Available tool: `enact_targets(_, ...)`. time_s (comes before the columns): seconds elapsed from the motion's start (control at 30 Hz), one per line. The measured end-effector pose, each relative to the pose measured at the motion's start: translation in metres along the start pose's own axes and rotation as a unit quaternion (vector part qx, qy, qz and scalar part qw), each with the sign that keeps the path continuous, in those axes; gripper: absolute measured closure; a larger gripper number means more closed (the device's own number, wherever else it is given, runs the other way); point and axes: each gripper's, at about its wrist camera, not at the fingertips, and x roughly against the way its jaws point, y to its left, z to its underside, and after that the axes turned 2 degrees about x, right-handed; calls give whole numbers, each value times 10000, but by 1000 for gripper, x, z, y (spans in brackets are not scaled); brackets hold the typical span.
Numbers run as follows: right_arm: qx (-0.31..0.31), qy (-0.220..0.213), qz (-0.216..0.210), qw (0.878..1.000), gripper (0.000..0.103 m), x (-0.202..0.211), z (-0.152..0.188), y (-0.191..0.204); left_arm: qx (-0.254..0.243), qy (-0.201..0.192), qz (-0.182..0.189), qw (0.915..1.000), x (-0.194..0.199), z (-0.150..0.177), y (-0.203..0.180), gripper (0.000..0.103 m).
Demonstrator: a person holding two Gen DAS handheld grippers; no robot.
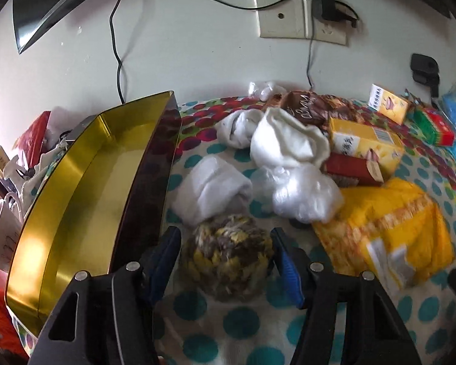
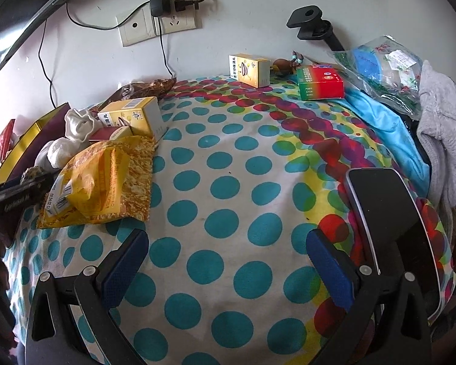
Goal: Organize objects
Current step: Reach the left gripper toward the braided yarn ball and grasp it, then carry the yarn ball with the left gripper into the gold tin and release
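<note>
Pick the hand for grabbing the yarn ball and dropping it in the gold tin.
Left. Its gripper is open with the yarn ball already between its fingers, and the gold tin sits right beside it. The right gripper is open over bare cloth, far from both.

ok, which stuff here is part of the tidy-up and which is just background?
In play:
- left gripper, fingers either side of the yarn ball
- gold tin beside it
- white socks
- yellow boxes
- yellow bag

Probably background:
- phone
- wall socket
- monitor
- right gripper, open over bare cloth
</note>
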Motion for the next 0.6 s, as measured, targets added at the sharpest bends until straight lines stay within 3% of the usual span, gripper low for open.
enact_targets(0.07,18,4,93,10000,0,0,0,1,-75,-54,-17,10000,0,2,-1,45)
enact_targets(0.17,43,-39,64,10000,0,1,0,2,194,16,134,9997,6,1,4,46)
enact_targets(0.4,31,-22,108,9999,0,2,2,2,271,-384,323,9984,40,0,10,46)
enact_targets(0.6,131,11,151,9998,0,0,1,6,652,-575,51,9962,56,-13,58,46)
